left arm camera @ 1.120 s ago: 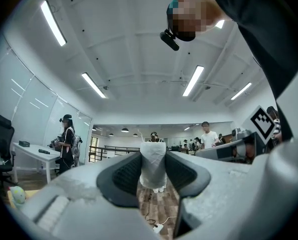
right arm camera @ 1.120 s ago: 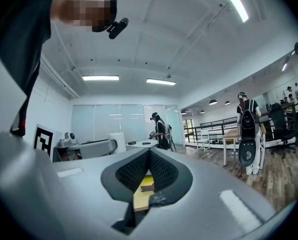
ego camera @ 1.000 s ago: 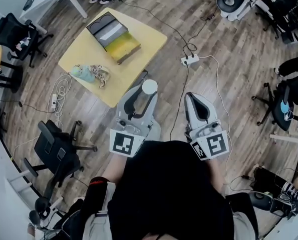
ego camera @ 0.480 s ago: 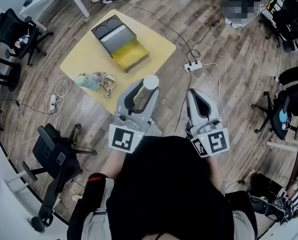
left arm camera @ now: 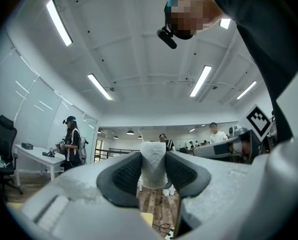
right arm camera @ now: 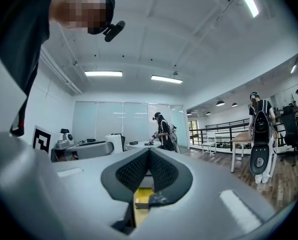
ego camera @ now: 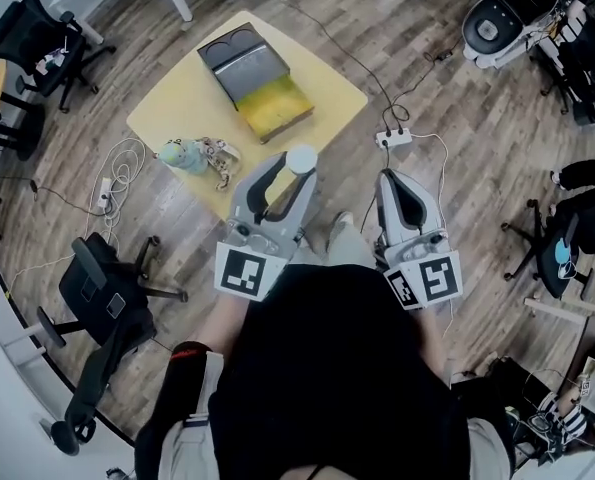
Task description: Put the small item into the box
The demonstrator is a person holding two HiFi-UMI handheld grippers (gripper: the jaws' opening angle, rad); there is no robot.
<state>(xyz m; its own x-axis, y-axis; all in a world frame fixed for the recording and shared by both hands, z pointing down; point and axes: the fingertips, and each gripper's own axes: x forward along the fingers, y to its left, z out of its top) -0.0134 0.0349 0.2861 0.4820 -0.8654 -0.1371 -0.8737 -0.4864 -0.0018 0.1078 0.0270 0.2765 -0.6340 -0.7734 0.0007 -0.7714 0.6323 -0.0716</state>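
The box [ego camera: 257,83] lies open on the low yellow table [ego camera: 172,118], its grey lid toward the far side and its yellow inside toward me. My left gripper [ego camera: 299,165] is shut on a small white, cup-like item [ego camera: 300,159], just short of the table's near corner. In the left gripper view the white item [left arm camera: 153,159] stands upright, pressed between the dark pads [left arm camera: 125,175] of the left gripper [left arm camera: 154,172]. To its right, over the wooden floor, my right gripper [ego camera: 398,181] has its pads [right arm camera: 161,172] meeting with nothing held, as the right gripper [right arm camera: 149,156] view shows.
A light blue soft toy and a small patterned one [ego camera: 192,154] lie on the table's left corner. Office chairs [ego camera: 112,298] stand at the left. A power strip with cables [ego camera: 395,138] lies on the floor right of the table. White cords [ego camera: 117,183] trail beside the table.
Both grippers have moved toward the table, which now sits closer in the head view. The white item stays clamped in the left gripper; the right stays shut.
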